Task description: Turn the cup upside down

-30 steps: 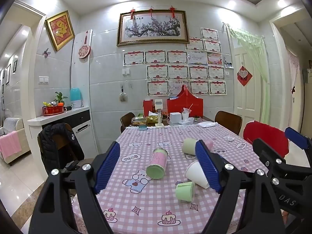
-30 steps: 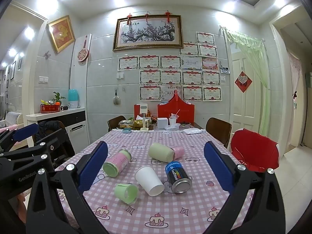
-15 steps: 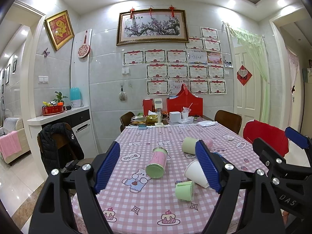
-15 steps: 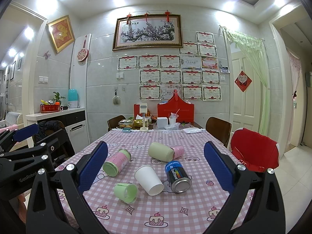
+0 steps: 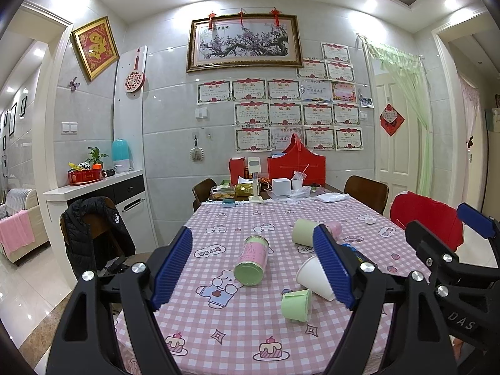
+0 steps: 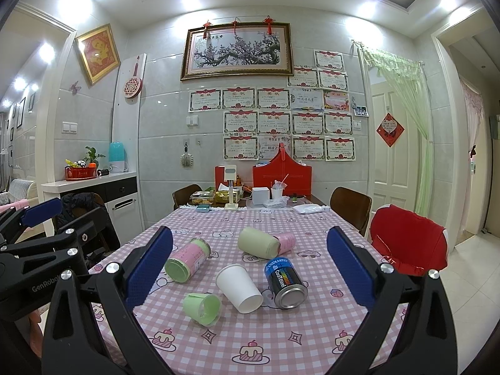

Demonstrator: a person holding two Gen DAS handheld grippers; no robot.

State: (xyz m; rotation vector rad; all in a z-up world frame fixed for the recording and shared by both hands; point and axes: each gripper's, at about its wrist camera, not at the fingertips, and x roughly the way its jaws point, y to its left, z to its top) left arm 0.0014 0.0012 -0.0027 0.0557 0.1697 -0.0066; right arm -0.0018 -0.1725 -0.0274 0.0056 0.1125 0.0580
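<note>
Several cups lie on their sides on the pink checked tablecloth point(image 6: 281, 337). A white paper cup point(image 6: 239, 287) lies in the middle; it also shows in the left wrist view point(image 5: 312, 278). A small green cup point(image 6: 202, 307) lies in front of it, also in the left wrist view point(image 5: 296, 304). A larger pale green cup point(image 6: 257, 242) and a pink cup point(image 6: 287, 240) lie behind. My left gripper point(image 5: 253, 268) and right gripper point(image 6: 250, 268) are both open and empty, held above the table's near edge.
A pink and green can point(image 6: 187, 259) and a dark CoolTowel can point(image 6: 286, 282) lie on their sides among the cups. Boxes and a red bag point(image 6: 281, 175) stand at the table's far end. Chairs point(image 6: 351, 211) and a red seat point(image 6: 409, 243) stand around the table.
</note>
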